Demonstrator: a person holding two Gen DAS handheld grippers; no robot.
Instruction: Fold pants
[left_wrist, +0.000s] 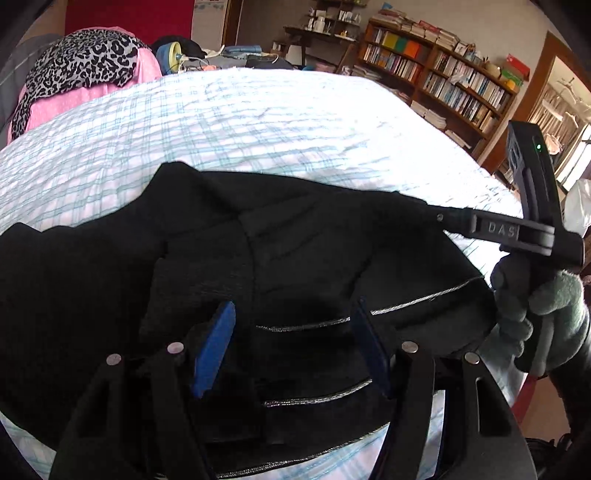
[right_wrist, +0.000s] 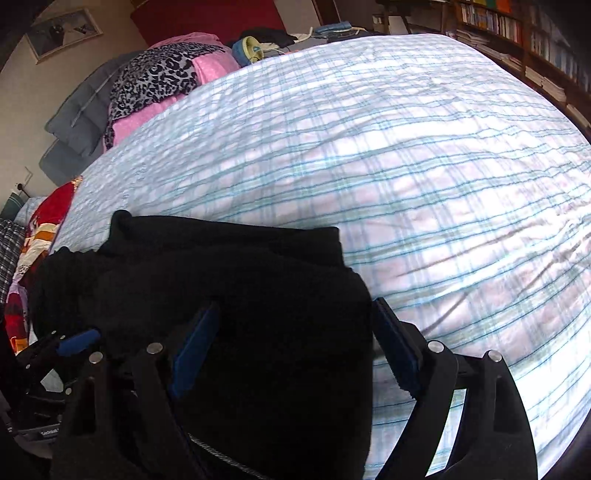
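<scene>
The black pants (left_wrist: 280, 258) lie in a bunched, partly folded heap at the near edge of the bed (left_wrist: 258, 122), on its checked blue-and-white cover. They look soft and limp — light knit cloth that will sag and crease wherever it is lifted, with no stiffness to hold a fold by itself. The thin grey seam lines near the bottom of the left wrist view mark hems or a waistband; these doubled edges seem the surest places to take hold, since a single layer would likely slip.

The left gripper (left_wrist: 295, 347) hangs over the heap with its jaws released, cloth below them but not pinched. The right gripper (right_wrist: 295, 354) also stands wide and unclenched, its jaws straddling the right edge of the pants where cloth meets cover.

Beyond the heap the bed is broad and bare — ample room to spread or slide. The near edge is close, so a loose leg could slide off.
</scene>
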